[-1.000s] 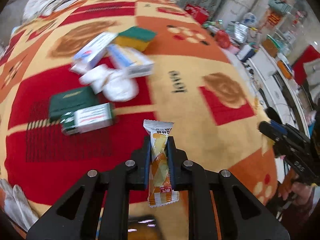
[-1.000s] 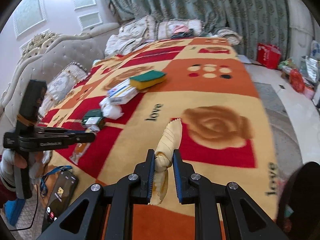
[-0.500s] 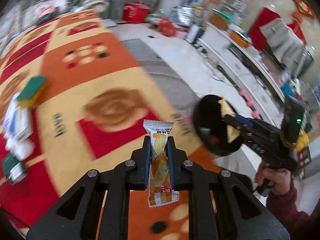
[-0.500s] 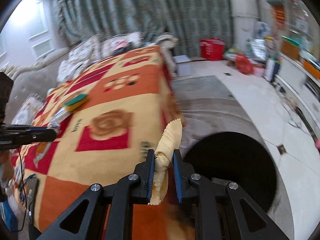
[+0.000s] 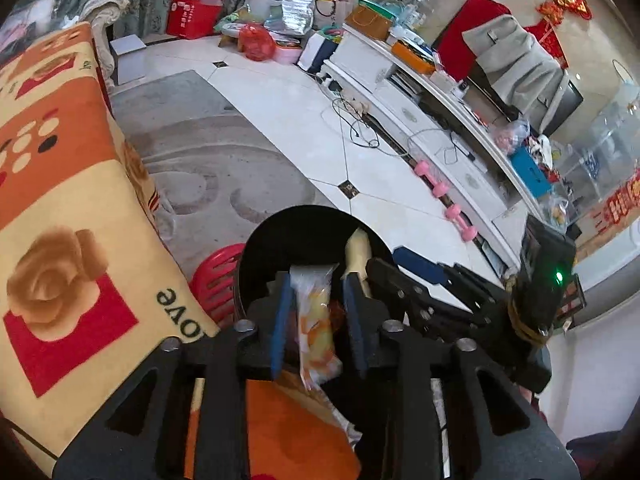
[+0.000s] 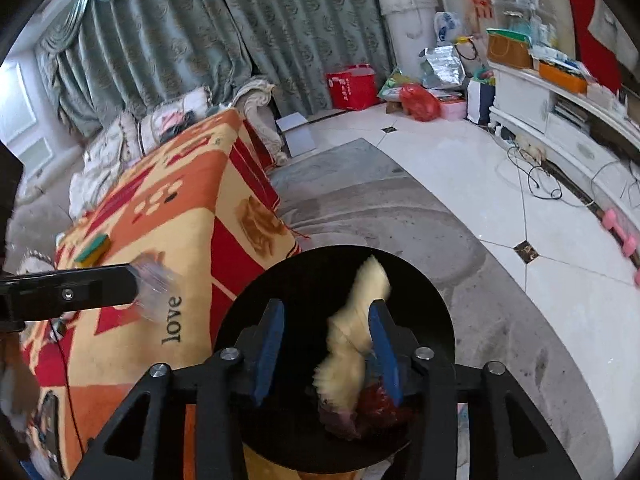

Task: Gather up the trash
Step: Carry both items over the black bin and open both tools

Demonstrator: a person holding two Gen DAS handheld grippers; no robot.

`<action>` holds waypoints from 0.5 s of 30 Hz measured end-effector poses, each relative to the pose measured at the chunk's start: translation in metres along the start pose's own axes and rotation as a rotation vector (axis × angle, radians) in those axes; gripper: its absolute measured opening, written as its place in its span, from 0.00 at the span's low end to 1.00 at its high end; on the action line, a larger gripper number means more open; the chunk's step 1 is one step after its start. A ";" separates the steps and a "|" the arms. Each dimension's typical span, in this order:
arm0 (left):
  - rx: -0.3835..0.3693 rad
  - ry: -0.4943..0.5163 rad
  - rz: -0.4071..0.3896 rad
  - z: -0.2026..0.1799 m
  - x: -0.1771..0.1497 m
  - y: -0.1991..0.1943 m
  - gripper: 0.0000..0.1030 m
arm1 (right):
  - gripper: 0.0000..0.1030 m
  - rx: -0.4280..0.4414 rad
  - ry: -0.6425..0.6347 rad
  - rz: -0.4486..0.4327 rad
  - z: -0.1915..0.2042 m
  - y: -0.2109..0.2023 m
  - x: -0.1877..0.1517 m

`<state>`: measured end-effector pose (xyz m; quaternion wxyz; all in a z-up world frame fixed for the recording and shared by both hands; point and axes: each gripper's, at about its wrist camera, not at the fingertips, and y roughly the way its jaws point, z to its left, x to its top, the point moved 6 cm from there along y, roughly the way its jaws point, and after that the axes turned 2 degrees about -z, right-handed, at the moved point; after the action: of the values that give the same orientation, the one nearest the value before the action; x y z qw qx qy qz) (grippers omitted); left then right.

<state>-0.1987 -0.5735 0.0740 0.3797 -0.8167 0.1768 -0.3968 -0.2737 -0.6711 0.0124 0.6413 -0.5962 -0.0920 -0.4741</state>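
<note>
A round black trash bin (image 5: pixel 280 240) stands on the floor beside the bed; it also shows in the right wrist view (image 6: pixel 304 276). My left gripper (image 5: pixel 318 320) is open over the bin's mouth, and an orange snack wrapper (image 5: pixel 316 324) hangs loose between its fingers. My right gripper (image 6: pixel 326 344) is open over the bin too, and a pale yellow wrapper (image 6: pixel 352 336) is blurred, resting against the right finger. The right gripper with its wrapper also shows in the left wrist view (image 5: pixel 360 264).
The bed with its red and orange blanket (image 5: pixel 60 208) lies to the left, with a green sponge (image 6: pixel 93 249) on it. A red stool (image 5: pixel 216 280) stands by the bin. A grey rug (image 6: pixel 400 216), tiled floor, pink dumbbells (image 5: pixel 448 200) and a cluttered white cabinet (image 5: pixel 400 92) lie to the right.
Both grippers swung from over the bed to above the black bin. Both have opened, and the two wrappers are loose between the fingers.
</note>
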 end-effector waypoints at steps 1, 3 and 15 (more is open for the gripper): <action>0.001 -0.009 -0.002 0.003 0.001 -0.001 0.29 | 0.41 -0.002 -0.008 0.000 0.000 -0.001 0.000; 0.015 -0.018 -0.007 0.008 -0.001 -0.009 0.29 | 0.41 -0.007 -0.023 0.004 0.004 -0.001 -0.002; 0.309 -0.116 -0.130 0.134 -0.049 -0.155 0.29 | 0.41 0.157 -0.153 0.062 0.109 0.016 -0.017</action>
<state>-0.1263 -0.3792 0.1136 0.4840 -0.7799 0.0382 -0.3951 -0.2227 -0.5726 0.0202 0.6914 -0.5811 -0.1593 -0.3986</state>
